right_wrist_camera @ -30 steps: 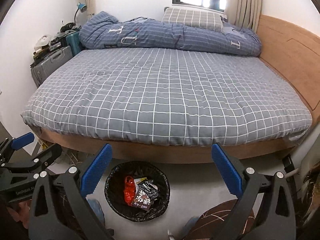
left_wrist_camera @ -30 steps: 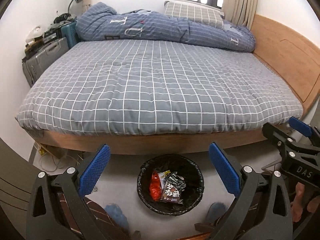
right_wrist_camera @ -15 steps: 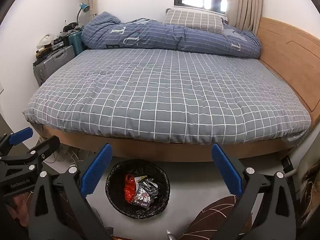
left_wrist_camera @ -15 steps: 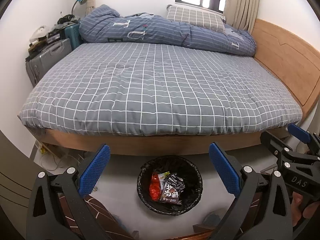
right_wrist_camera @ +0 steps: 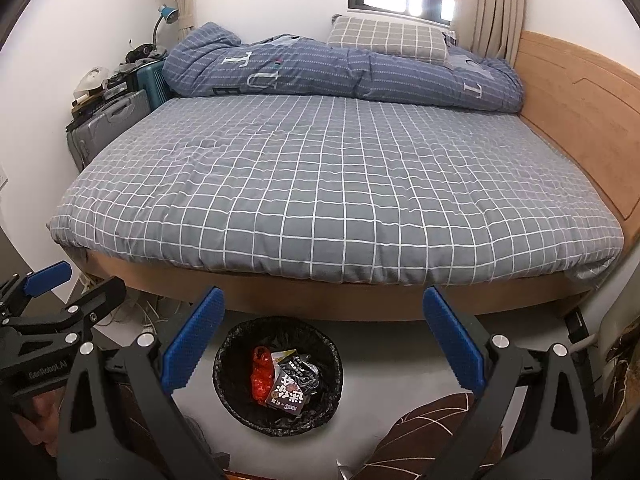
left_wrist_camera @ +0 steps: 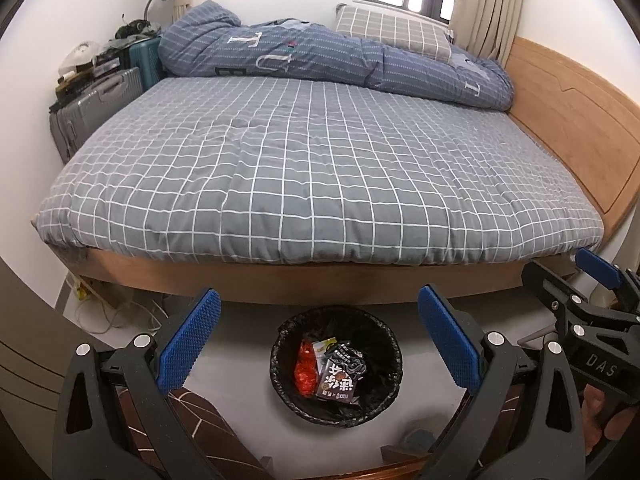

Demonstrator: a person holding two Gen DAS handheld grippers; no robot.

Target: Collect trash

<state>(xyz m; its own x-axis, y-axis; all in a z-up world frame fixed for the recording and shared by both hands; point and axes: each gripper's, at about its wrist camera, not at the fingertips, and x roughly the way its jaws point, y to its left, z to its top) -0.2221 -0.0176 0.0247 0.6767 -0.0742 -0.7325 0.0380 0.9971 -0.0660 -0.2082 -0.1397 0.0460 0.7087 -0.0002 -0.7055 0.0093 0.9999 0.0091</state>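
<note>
A round bin with a black liner [left_wrist_camera: 280, 360] [right_wrist_camera: 224, 368] stands on the grey floor at the foot of the bed. Inside lie a red wrapper [left_wrist_camera: 306, 370] [right_wrist_camera: 261, 378], a dark snack packet with white print [left_wrist_camera: 340, 376] [right_wrist_camera: 290, 388] and a pale wrapper [left_wrist_camera: 323, 347]. My left gripper [left_wrist_camera: 318, 340] hangs open above the bin, nothing between its blue pads [left_wrist_camera: 188, 340]. My right gripper [right_wrist_camera: 324, 340] is also open and empty, above and right of the bin. Each gripper shows at the edge of the other's view.
A wide bed [left_wrist_camera: 312, 176] with a grey checked cover fills the middle, with a rolled blue duvet [left_wrist_camera: 340, 64] and a pillow [left_wrist_camera: 392, 34] at the back. Suitcases [left_wrist_camera: 96, 108] stand at the left wall, cables [left_wrist_camera: 104, 312] lie under the bed corner, a wooden headboard [left_wrist_camera: 580, 128] at right.
Both views have risen and tilted up slightly, so the bed sits lower and the window shows more. The bin and its contents have not moved. Both grippers stay open.
</note>
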